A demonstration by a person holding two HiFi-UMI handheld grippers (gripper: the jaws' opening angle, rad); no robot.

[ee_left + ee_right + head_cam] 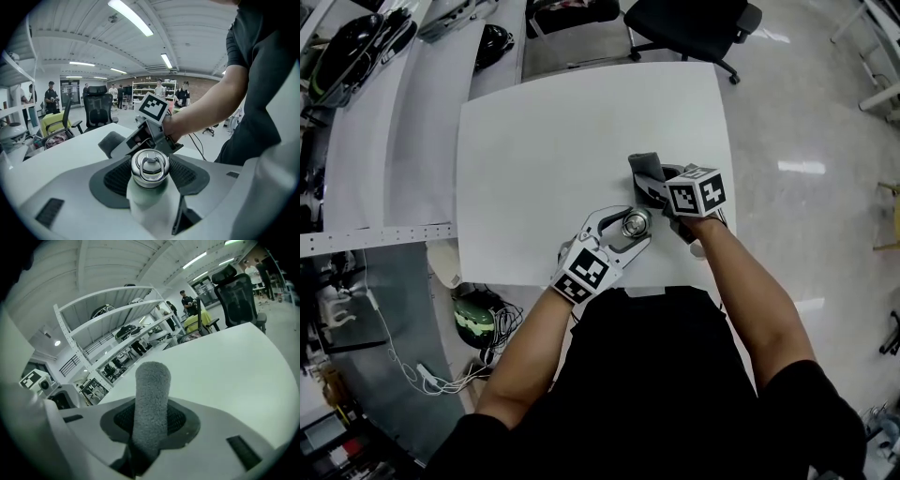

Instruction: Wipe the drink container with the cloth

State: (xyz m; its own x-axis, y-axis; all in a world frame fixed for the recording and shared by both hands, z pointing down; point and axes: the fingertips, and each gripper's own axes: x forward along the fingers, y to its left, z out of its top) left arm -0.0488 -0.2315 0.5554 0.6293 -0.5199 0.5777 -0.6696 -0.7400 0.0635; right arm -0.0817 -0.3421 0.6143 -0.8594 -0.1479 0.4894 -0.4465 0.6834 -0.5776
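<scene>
While the left gripper [150, 174] is clamped on the bottle [149, 165], its 2 pads gripping the pale body just under the steel cap, I judge the wipe itself has not begun. The cap with its ring handle sits dead centre between those jaws. I cannot tell whether the bottle's base rests on the table [534, 141].

My right gripper [150, 423] is closed on the cloth [151, 394], a grey fleecy roll that stands out well past its tips. From the left tool, the right one lies just ahead of its jaws, beyond the cap, with the cloth's free end off to the left of that and apart from the bottle as far as I can see.

To do this step well, I would swing the cloth's free end round onto the bottle's side below the left pads, then stroke along the body. The left clamp must not slacken, since a smooth body could twist in the pads. Only the loose end should touch, never the hard jaw tips. The strip under the pads will go unwiped unless the left tool regrips.

Writing: none I can read. The bottle shows no label or brand, and each marker cube [696, 193] carries only black-and-white square patterns.
</scene>
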